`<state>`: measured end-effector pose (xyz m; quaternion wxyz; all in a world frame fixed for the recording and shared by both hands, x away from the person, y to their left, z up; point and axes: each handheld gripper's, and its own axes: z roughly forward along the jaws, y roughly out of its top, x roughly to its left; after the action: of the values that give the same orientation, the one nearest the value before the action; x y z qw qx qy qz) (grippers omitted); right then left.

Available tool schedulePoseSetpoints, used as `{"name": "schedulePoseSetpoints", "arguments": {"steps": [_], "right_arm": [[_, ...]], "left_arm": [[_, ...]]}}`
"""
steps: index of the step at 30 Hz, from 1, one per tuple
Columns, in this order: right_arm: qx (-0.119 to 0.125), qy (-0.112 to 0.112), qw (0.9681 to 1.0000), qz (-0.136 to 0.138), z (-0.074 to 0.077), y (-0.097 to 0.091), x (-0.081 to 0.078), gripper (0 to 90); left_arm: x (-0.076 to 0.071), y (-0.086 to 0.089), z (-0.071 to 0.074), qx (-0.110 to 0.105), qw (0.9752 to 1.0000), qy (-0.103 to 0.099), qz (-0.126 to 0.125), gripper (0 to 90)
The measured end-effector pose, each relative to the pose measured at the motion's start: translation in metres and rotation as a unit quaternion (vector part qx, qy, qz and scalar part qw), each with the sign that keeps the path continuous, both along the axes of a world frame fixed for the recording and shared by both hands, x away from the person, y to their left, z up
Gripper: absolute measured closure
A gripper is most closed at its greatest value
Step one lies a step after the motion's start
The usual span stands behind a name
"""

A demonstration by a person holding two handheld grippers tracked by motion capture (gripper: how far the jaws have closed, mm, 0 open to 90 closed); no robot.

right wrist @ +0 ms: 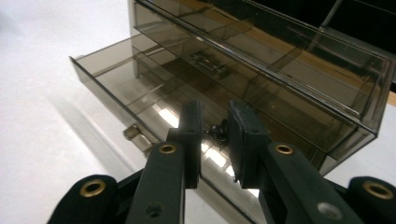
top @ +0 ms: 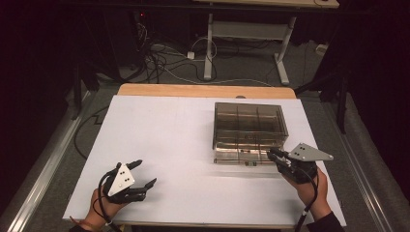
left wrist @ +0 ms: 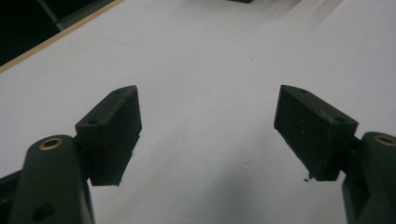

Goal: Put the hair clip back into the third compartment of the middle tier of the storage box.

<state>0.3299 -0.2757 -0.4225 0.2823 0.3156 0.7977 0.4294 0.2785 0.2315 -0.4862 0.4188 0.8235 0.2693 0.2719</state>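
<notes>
Above, my right gripper (right wrist: 215, 140) pinches the front of the drawer (right wrist: 140, 88), pulled partly out of the smoky clear organizer box (top: 250, 130) at the table's (top: 159, 140) right. My left gripper (top: 138, 175) rests spread, well apart.

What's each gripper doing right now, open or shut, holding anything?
Left gripper: open, nothing between its jaws, over the white table.
Right gripper: shut on the handle of the smoky drawer.

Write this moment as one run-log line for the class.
scene: smoky clear drawer box on white table | bottom drawer: pulled partly out | right tool: shut, at drawer's front | left tool: open, empty
</notes>
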Motion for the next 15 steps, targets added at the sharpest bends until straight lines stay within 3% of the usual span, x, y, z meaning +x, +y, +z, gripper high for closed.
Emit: {"name": "schedulePoseSetpoints", "arguments": {"steps": [15], "right_arm": [[-0.005, 0.006, 0.9999, -0.011, -0.006, 0.0, 0.014, 75.8]], "left_arm": [[0.001, 0.001, 0.0, 0.0, 1.0, 0.0, 0.002, 21.8]]}}
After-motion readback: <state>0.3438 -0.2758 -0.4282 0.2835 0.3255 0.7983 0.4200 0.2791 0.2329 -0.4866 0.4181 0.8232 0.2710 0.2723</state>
